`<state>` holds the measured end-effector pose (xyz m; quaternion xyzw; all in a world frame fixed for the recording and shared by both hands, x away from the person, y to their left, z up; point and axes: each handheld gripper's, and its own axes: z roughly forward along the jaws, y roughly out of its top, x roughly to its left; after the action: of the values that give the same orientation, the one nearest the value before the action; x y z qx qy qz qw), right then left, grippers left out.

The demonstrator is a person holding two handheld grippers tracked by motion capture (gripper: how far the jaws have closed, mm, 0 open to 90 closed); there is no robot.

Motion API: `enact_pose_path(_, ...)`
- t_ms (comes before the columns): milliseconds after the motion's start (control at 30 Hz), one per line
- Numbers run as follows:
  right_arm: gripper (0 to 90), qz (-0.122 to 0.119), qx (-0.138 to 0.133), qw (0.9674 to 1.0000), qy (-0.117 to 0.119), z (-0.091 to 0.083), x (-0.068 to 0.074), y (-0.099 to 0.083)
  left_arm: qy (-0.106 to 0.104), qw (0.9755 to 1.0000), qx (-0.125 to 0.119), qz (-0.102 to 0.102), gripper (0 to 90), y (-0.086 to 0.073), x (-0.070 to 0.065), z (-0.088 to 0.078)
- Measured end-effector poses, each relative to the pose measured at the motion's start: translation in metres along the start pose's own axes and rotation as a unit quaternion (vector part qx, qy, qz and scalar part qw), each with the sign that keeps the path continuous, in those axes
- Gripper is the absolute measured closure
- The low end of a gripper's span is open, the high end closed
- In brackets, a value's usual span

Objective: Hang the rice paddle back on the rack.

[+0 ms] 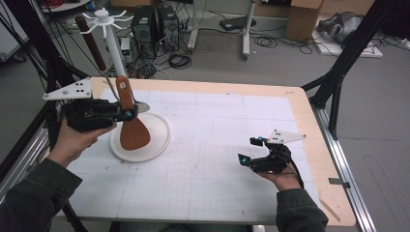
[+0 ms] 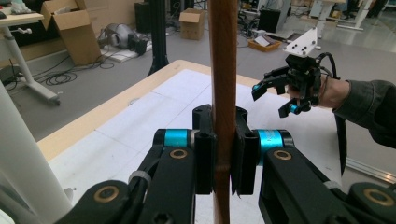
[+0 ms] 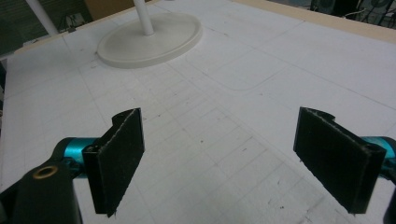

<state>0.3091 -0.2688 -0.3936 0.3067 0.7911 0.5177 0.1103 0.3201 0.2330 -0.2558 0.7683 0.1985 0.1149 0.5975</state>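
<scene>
Wooden spatula (image 1: 131,126), brown, flat-bladed with a hole in its handle end, hangs upright above the round white base plate (image 1: 162,145) of the white utensil rack (image 1: 112,41), blade down. Left tool (image 1: 126,115) pinches the handle at mid-length, pads (image 2: 204,158) pressed on both sides; likely gripped low so the holed end stays free for a rack hook. Right tool (image 1: 250,150) rests spread and empty over the bench (image 1: 217,159), well apart, probably on standby. Dark-handled utensil (image 1: 92,41) hangs from the rack.

On the table (image 1: 208,159), the rack's round base (image 1: 157,140) sits at the far left, its post (image 1: 113,48) rising behind the spatula (image 1: 131,125), which hangs above the base. The right gripper (image 1: 251,151) lies near right, well apart.
</scene>
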Motion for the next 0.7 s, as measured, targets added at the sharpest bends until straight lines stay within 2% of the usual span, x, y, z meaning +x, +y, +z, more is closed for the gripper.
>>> enact_pose_path(300, 15.5, 0.002, 0.005, 1.0000, -0.001, 0.0015, 0.0000, -0.0014, 0.004, 1.0000, -0.001, -0.002, 81.9, 0.0016, -0.0022, -0.0027)
enact_pose_path(700, 15.6, 0.001, 0.009, 1.0000, 0.001, 0.0032, -0.0005, -0.0022, -0.002, 0.9999, -0.007, -0.008, 82.0, 0.0055, -0.0049, -0.0053)
